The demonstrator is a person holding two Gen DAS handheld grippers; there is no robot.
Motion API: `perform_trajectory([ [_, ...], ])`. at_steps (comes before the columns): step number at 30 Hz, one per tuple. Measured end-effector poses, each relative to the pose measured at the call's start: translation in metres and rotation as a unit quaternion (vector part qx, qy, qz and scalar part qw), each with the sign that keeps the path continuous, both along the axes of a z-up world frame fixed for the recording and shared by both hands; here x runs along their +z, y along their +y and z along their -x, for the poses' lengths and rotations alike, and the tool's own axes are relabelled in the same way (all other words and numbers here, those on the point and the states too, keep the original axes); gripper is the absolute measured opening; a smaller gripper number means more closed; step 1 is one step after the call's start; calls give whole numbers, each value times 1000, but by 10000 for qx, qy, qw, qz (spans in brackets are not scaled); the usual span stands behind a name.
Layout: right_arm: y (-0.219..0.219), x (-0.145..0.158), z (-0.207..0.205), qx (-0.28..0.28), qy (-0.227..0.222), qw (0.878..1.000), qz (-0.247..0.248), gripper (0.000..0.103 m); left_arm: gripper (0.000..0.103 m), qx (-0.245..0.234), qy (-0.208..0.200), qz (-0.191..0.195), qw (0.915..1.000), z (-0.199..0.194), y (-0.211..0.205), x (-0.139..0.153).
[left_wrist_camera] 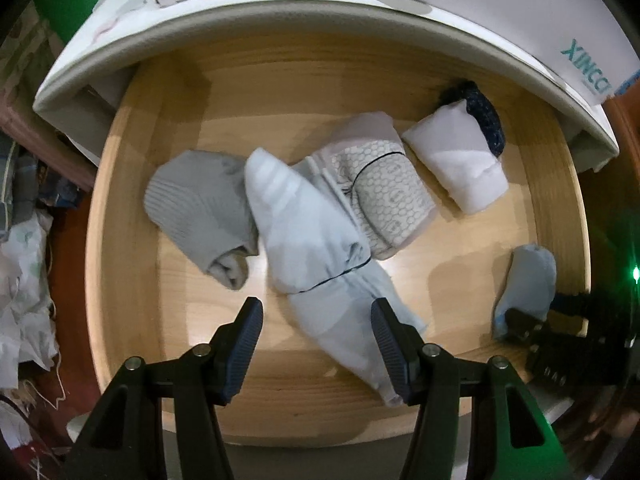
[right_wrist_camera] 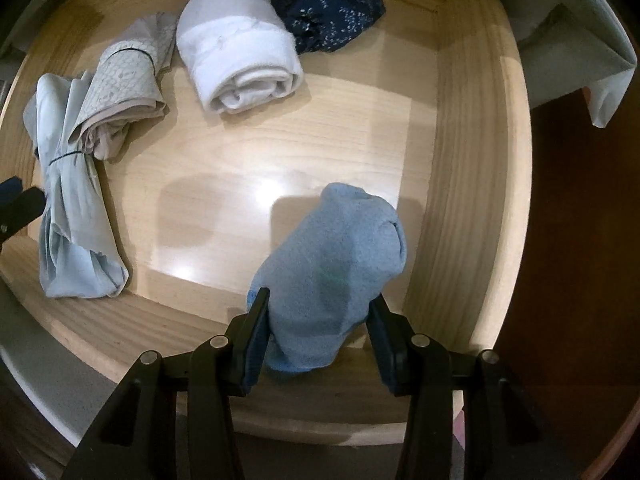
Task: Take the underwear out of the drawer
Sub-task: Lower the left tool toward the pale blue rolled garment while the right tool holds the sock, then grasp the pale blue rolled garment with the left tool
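An open wooden drawer (left_wrist_camera: 120,208) (right_wrist_camera: 472,152) holds several rolled pieces of underwear. My left gripper (left_wrist_camera: 317,312) points down, open, astride the tail of a pale blue roll (left_wrist_camera: 304,232) (right_wrist_camera: 76,224); its left pad is clear of the cloth. Beside that roll lie a grey ribbed roll (left_wrist_camera: 196,204), a beige patterned roll (left_wrist_camera: 384,196) (right_wrist_camera: 124,84), a white roll (left_wrist_camera: 460,156) (right_wrist_camera: 240,56) and a dark navy piece (left_wrist_camera: 486,112) (right_wrist_camera: 328,12). My right gripper (right_wrist_camera: 320,300) (left_wrist_camera: 516,320) is shut on a light blue roll (right_wrist_camera: 340,256) (left_wrist_camera: 528,280) near the drawer's right wall.
A white mattress edge (left_wrist_camera: 360,20) with a teal label overhangs the drawer's far side. Crumpled bags and clutter (left_wrist_camera: 24,280) lie on the floor at left. Dark brown floor (right_wrist_camera: 568,240) shows to the right. One finger of the left gripper (right_wrist_camera: 20,204) shows at the frame's left edge.
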State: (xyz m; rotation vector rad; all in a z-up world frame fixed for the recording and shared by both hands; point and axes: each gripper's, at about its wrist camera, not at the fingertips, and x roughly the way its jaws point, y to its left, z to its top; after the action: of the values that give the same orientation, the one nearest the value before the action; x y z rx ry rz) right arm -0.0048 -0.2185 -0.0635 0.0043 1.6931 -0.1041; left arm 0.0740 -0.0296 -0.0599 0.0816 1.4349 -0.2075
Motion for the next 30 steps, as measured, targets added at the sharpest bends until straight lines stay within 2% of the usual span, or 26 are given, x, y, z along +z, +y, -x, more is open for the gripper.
perform_trajectory([
  [2, 1, 0, 1, 1, -17, 10000, -4, 43, 58, 114, 73, 56, 9999, -4, -3, -3],
  [4, -9, -12, 9, 6, -25, 10000, -8, 43, 58, 215, 162, 109, 9996, -9, -7, -5],
  [5, -3, -16, 28, 5, -42, 10000, -9, 43, 58, 260, 181, 180, 9993, -10, -9, -6],
  [11, -2, -10, 37, 17, -80, 10000, -12, 43, 58, 465, 250, 387, 9979, -20, -20, -6],
  [15, -1, -6, 38, 22, -87, 10000, -12, 43, 58, 496, 388, 131, 9979, -18, -31, -17],
  [24, -1, -6, 38, 23, -92, 10000, -12, 43, 63, 461, 358, -576, 9966, -15, -46, -33],
  [30, -2, -5, 37, 24, -87, 10000, -9, 43, 65, 780, 480, -535, 9944, -13, -42, -42],
])
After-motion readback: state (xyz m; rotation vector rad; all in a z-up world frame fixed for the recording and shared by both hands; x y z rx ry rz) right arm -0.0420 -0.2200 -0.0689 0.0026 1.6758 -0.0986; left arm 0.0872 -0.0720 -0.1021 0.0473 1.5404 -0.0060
